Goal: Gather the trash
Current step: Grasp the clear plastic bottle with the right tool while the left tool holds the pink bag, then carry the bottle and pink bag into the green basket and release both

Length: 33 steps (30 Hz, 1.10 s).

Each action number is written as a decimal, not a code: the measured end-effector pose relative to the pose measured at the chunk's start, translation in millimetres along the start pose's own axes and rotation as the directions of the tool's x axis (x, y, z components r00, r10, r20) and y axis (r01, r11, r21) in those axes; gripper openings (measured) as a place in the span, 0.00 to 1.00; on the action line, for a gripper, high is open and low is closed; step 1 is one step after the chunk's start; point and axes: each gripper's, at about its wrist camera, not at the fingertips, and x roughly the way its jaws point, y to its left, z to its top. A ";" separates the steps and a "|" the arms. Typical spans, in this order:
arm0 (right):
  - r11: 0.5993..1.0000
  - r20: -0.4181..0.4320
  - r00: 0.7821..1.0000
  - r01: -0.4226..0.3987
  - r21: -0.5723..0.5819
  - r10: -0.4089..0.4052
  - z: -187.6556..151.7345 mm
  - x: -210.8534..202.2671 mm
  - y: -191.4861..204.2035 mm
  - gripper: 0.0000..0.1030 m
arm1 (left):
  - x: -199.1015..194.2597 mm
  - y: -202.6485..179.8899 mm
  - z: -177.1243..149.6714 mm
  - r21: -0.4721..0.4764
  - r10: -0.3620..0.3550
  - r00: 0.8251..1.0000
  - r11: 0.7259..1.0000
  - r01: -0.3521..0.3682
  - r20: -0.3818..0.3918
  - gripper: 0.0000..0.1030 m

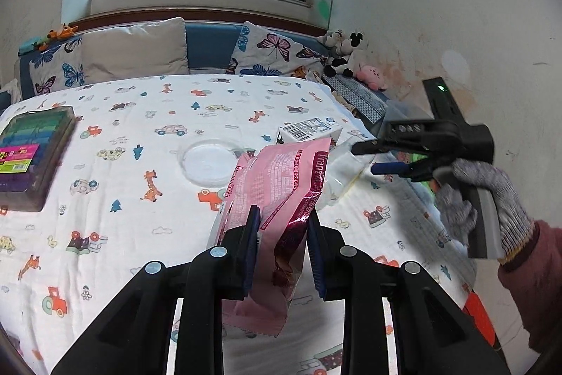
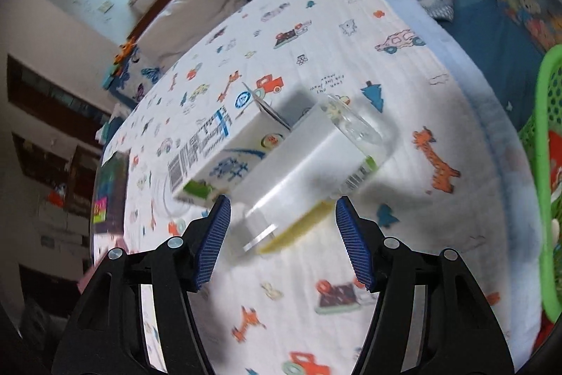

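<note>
A pink snack wrapper (image 1: 281, 178) stands up between the blue pads of my left gripper (image 1: 283, 213), which is shut on its lower part above the table. A white milk carton (image 1: 309, 129) lies on its side just behind it. Next to the carton lies a clear plastic packet (image 1: 342, 174) with a yellow edge. A gloved hand (image 1: 491, 199) holds my right gripper (image 1: 365, 159) at that packet. In the right wrist view my right gripper (image 2: 282, 202) has its jaws apart, the packet (image 2: 309, 157) just beyond the tips and the carton (image 2: 217, 143) to its left. The pads do not press on anything.
A cartoon-print cloth (image 1: 140, 115) covers the table. A clear round lid (image 1: 209, 162) lies mid-table and a box of coloured blocks (image 1: 31, 150) at the left edge. A green basket (image 2: 548, 164) stands off the table's right side. A sofa with cushions (image 1: 137, 48) runs behind.
</note>
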 end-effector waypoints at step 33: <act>0.976 -0.016 0.978 0.207 0.067 -0.206 19.6 17.5 15.9 0.68 | 1.7 27.6 -8.3 -0.030 -0.046 0.999 0.999 0.046 0.000 0.25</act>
